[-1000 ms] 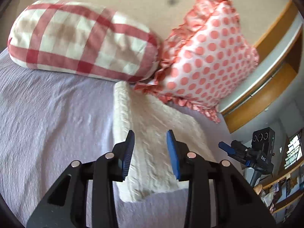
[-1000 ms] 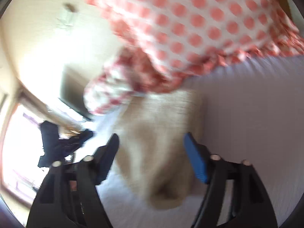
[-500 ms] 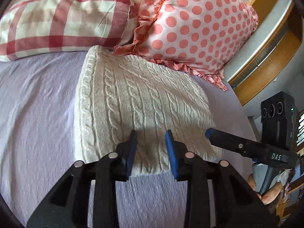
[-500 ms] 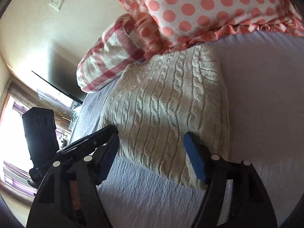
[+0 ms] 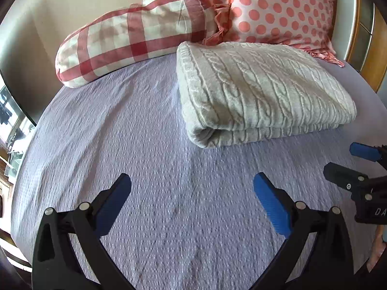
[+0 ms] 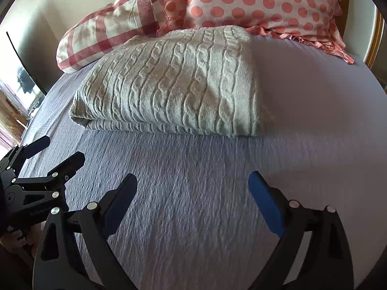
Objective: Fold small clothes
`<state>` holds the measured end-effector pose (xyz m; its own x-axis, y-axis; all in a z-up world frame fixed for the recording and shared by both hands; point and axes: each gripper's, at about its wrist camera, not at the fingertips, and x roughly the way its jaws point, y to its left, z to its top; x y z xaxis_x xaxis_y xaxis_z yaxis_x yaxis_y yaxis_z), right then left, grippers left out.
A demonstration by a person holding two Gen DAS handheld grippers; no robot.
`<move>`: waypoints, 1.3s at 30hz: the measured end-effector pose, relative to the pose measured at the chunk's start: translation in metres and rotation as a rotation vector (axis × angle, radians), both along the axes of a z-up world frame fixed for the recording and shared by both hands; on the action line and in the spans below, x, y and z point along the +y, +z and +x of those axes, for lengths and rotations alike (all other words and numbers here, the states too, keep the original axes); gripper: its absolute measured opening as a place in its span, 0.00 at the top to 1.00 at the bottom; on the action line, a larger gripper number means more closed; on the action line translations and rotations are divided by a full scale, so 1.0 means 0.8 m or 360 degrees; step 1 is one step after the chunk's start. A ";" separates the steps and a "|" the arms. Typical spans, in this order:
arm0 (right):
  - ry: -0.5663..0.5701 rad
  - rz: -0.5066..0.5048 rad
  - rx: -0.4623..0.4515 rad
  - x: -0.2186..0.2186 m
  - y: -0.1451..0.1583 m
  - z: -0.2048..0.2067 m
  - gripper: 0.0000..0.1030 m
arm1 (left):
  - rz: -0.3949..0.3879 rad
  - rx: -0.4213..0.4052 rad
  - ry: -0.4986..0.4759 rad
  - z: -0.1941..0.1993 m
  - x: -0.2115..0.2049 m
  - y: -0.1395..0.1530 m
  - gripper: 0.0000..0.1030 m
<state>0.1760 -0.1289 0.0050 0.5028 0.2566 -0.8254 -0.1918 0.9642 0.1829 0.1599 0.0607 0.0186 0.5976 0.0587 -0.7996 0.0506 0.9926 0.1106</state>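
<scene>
Both tongs stand with jaws spread wide, holding nothing. Left gripper [image 5: 192, 181] hovers over bare bedspread [image 5: 121, 133], short of the sweater [image 5: 261, 91]. Right gripper [image 6: 193, 181] hovers beside it, likewise short of the sweater [image 6: 174, 84] and clear of it. Each gripper shows at the edge of the other's view: right gripper [image 5: 346, 159], left gripper [image 6: 63, 148]. The cream cable-knit sweater lies folded in a flat block on the lilac bedspread [image 6: 314, 96]. Its far edge touches the dotted pillow [image 5: 278, 12]. The checked pillow [image 5: 135, 36] lies just beside it, to the left.
</scene>
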 end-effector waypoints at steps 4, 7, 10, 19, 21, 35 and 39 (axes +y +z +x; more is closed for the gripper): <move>-0.0026 -0.0076 -0.0039 0.007 0.002 0.001 0.07 | -0.0024 0.0041 0.0012 0.007 0.003 -0.012 0.02; -0.0044 -0.0110 -0.0046 0.012 0.002 -0.002 0.04 | -0.0038 0.0058 0.0012 0.009 0.002 -0.019 0.02; -0.0042 -0.0249 -0.0051 0.028 -0.002 -0.007 0.01 | -0.0074 0.0061 0.0022 0.009 0.005 -0.021 0.02; -0.0148 -0.0233 -0.0056 0.019 0.000 -0.012 0.01 | -0.0141 0.0056 0.0026 0.007 0.011 -0.025 0.02; -0.0150 -0.0237 -0.0057 0.019 0.000 -0.013 0.01 | -0.0142 0.0055 0.0025 0.007 0.012 -0.025 0.02; -0.0152 -0.0237 -0.0056 0.020 0.001 -0.011 0.01 | -0.0145 0.0055 0.0026 0.006 0.011 -0.026 0.02; -0.0153 -0.0237 -0.0056 0.020 0.001 -0.011 0.01 | -0.0146 0.0055 0.0026 0.006 0.011 -0.026 0.02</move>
